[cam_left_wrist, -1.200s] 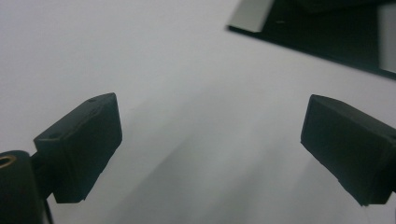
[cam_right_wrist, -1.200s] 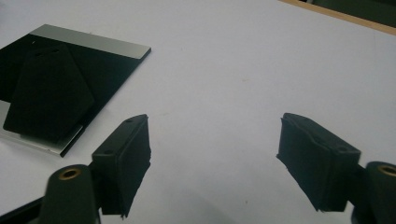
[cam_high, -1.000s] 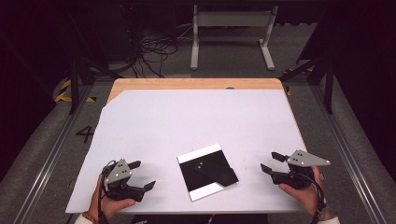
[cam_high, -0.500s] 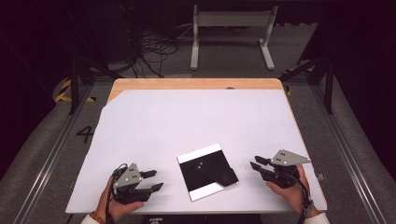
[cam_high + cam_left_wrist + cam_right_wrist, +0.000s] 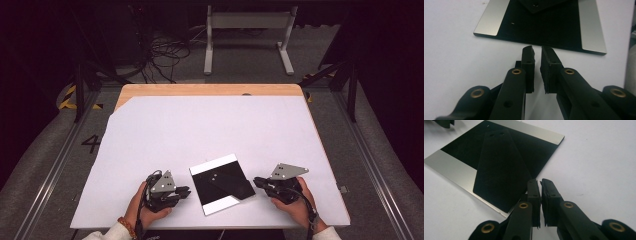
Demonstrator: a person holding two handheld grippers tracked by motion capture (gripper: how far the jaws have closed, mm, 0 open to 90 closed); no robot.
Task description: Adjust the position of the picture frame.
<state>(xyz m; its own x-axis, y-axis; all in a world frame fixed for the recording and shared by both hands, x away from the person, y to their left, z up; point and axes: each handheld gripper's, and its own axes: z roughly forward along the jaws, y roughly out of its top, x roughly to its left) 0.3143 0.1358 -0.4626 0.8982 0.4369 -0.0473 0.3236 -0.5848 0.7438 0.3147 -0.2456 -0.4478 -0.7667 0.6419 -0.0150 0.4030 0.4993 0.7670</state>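
Note:
A black plate with pale strips on two sides lies near the table's front edge, with a flat black trapezoid piece on top of it. My left gripper rests just left of the plate and points at its edge. Its jaws have just been closing to a thin slit with nothing between them. My right gripper sits just right of the plate. Its jaws have also just been closing and meet on nothing, close to the corner of the trapezoid piece.
A white sheet covers the table, with a wooden strip along the far edge. Beyond it are floor cables and a metal stand. The left gripper's jaw tip shows across the plate in the right gripper view.
Both hands have slid inward toward the plate from either side. Both pairs of jaws, wide apart a second ago, have come together.

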